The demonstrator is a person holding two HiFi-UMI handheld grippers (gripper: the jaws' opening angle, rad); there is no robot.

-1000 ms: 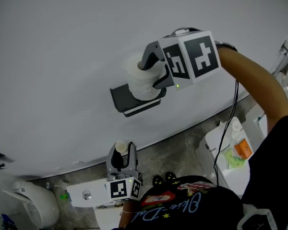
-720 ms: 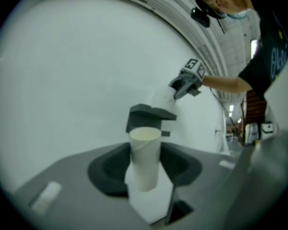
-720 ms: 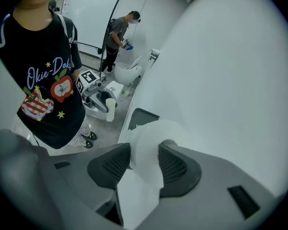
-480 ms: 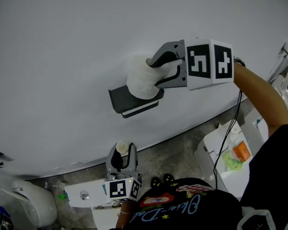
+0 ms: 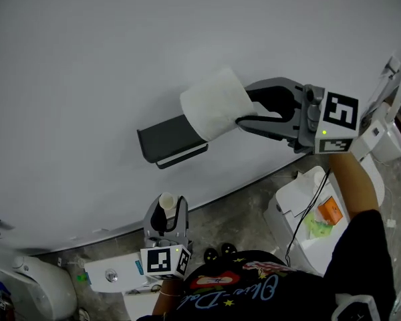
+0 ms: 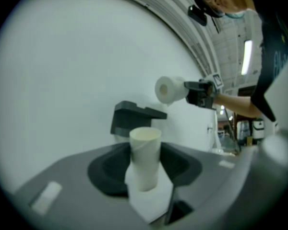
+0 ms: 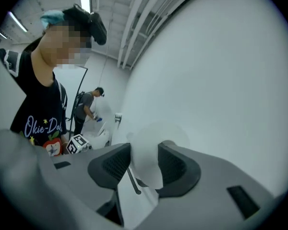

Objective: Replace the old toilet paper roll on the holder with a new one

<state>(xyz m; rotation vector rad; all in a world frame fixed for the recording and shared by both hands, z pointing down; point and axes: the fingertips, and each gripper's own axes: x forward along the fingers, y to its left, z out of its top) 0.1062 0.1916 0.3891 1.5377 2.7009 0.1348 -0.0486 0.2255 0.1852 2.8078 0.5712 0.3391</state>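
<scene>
A full white toilet paper roll hangs in the air just right of the dark grey wall holder, and my right gripper is shut on it. In the right gripper view the roll sits pinched between the two dark pads. The left gripper view shows the same roll beyond the holder. My left gripper is low in the head view, shut on an empty cardboard tube that stands upright between its jaws.
The white wall fills most of the head view. A toilet sits at the lower left. White containers and an orange packet lie on the floor at the right. Another person stands far behind me.
My right gripper has swung right and up, turning over, and has carried the white roll off the holder into the air beside it. The left gripper with the tube has barely shifted.
</scene>
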